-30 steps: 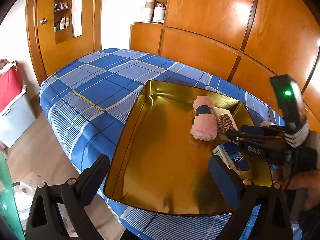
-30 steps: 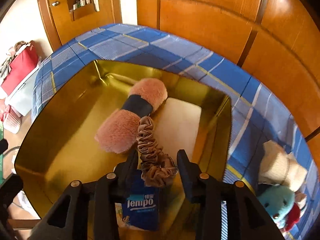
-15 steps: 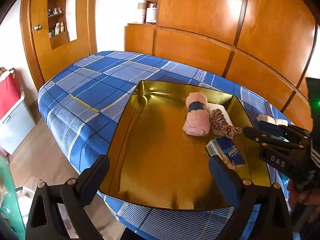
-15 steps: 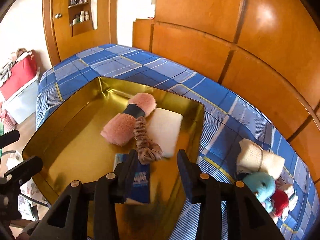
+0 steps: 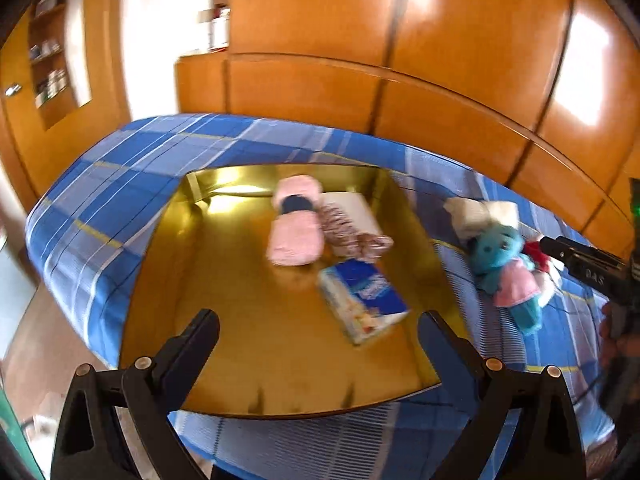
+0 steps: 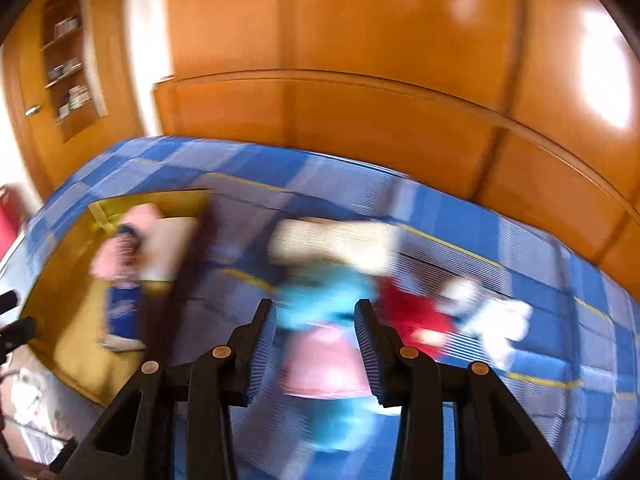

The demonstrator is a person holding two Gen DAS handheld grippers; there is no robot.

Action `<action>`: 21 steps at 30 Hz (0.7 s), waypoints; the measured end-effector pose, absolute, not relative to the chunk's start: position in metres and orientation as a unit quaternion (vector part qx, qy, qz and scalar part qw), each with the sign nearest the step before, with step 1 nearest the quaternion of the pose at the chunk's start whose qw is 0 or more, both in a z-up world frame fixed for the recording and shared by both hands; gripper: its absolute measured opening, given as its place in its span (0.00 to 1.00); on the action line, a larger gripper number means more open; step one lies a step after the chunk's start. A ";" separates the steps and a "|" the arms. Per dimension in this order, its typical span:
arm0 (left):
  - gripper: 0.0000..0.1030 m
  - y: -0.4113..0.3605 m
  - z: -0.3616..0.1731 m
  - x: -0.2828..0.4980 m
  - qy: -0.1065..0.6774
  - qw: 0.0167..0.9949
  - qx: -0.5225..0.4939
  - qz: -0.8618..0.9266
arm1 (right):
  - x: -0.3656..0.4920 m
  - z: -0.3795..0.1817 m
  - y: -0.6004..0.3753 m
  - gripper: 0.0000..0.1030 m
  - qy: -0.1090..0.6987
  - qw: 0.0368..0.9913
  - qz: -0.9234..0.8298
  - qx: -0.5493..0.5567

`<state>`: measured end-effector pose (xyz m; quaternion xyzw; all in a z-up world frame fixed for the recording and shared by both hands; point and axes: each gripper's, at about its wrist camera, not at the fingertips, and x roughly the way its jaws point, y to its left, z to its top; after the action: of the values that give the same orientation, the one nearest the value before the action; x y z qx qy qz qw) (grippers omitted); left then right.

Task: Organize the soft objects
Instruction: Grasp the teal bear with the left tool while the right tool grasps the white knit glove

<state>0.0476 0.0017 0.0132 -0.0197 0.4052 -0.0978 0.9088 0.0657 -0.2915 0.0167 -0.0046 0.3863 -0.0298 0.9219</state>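
Your right claw (image 6: pixel 315 354) hangs over the bed with its jaws apart and nothing between the pads, and the teal plush doll (image 6: pixel 320 304) lies on the cover right behind that gap, toward twelve o'clock in the right wrist view. That view is badly smeared, so you cannot read from it whether the pads are touching the doll; in the left wrist view the right claw (image 5: pixel 560 246) sits just beside the doll's head, at about three o'clock from it, and looks clear of it. The teal plush doll (image 5: pixel 506 268) lies with its long axis running from roughly eleven o'clock at the head to five o'clock at the feet in that view. Your right hand is plainly the nearer one, so the next pick is probably its job. Your left claw (image 5: pixel 318 334) stands wide apart and empty over the near part of the gold tray (image 5: pixel 160 280). Inside the tray lie a pink rolled towel (image 5: pixel 294 232), a scrunchie (image 5: pixel 352 236), a white pad (image 5: pixel 356 210) and a blue tissue pack (image 5: pixel 362 302). Outside it, a cream rolled cloth (image 5: pixel 480 214) sits at eleven o'clock from the doll and a red and white plush (image 6: pixel 440 316) at its three o'clock side. The blue plaid bed cover (image 5: pixel 120 184) is soft, and orange wood panelling (image 5: pixel 360 40) closes the room behind the bed.
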 end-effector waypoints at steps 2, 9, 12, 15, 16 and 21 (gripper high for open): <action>0.97 -0.013 0.018 0.047 0.402 0.908 -0.010 -0.119 | 0.058 0.013 -0.329 0.39 0.391 0.918 -0.068 0.020; 0.97 -0.071 0.032 0.046 0.394 0.900 0.029 -0.185 | 0.034 -0.012 -0.429 0.40 0.398 0.895 -0.178 0.095; 0.97 -0.102 0.032 0.048 0.397 0.891 0.046 -0.214 | 0.026 -0.027 -0.456 0.40 0.404 0.881 -0.203 0.138; 0.93 -0.132 0.025 0.054 0.413 0.877 0.054 -0.240 | 0.026 -0.029 -0.464 0.40 0.409 0.875 -0.204 0.163; 0.92 -0.143 0.022 0.057 0.422 0.871 0.053 -0.246 | 0.026 -0.028 -0.464 0.40 0.406 0.876 -0.202 0.165; 0.82 -0.185 0.004 0.075 0.456 0.851 0.049 -0.257 | 0.024 -0.023 -0.462 0.40 0.404 0.880 -0.180 0.175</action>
<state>0.0751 -0.1846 0.0039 0.0492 0.4558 -0.2572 0.8507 0.0245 -0.4622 -0.0232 0.1746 0.4037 -0.1799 0.8799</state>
